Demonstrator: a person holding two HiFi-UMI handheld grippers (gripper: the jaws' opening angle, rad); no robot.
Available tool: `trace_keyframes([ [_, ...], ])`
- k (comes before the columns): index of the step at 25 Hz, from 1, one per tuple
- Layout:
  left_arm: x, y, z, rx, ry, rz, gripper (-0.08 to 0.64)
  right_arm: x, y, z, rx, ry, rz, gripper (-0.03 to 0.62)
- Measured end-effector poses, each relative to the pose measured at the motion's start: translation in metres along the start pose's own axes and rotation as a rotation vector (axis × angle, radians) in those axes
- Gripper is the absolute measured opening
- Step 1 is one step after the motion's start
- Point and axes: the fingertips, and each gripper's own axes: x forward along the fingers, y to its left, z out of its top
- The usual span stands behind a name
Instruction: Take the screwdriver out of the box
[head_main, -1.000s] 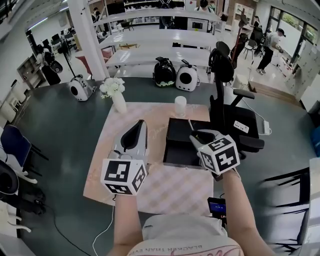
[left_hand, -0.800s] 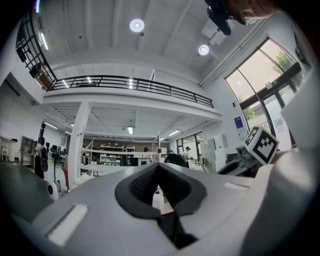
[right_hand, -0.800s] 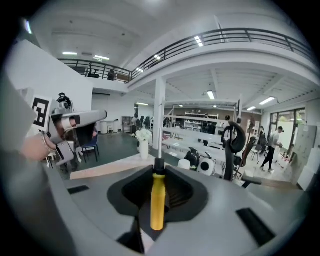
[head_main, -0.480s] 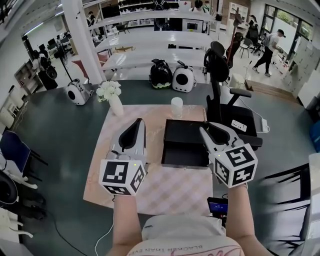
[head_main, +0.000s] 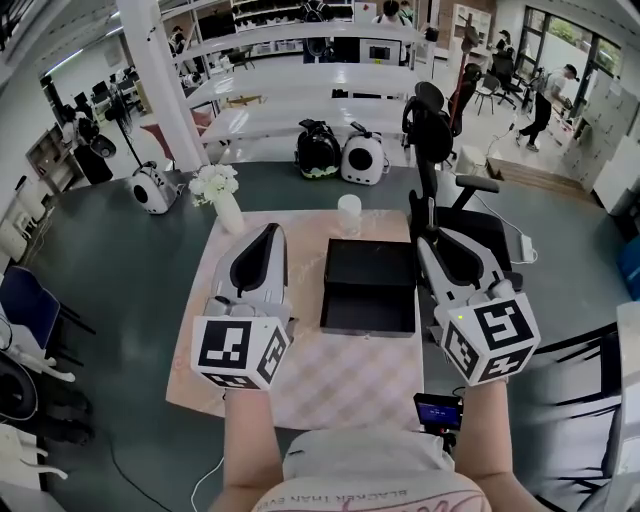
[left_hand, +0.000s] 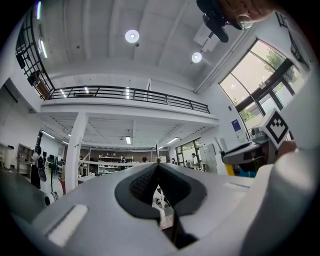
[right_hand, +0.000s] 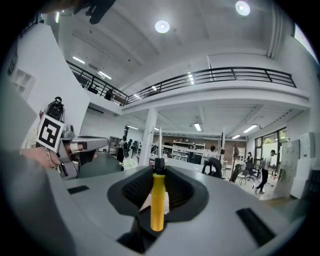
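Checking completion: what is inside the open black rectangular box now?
Nothing shows inside the open black rectangular box, though its dark corners are unreadable. The yellow-handled screwdriver is clamped in the right hand-held gripper.

A pale checked mat (head_main: 340, 385) lies on the dark surface (head_main: 110, 290), with a vase of white flowers (head_main: 224, 197) and a white cup (head_main: 349, 214) at its far edge; a black chair (head_main: 440, 140) stands right
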Motion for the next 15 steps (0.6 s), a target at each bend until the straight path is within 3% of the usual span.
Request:
trace_keyframes([
  [15,-0.004,0.001,0.013,0.014,-0.038,0.006,0.011,-0.014,-0.006,0.016,-0.062,-0.064,-0.043,0.081],
])
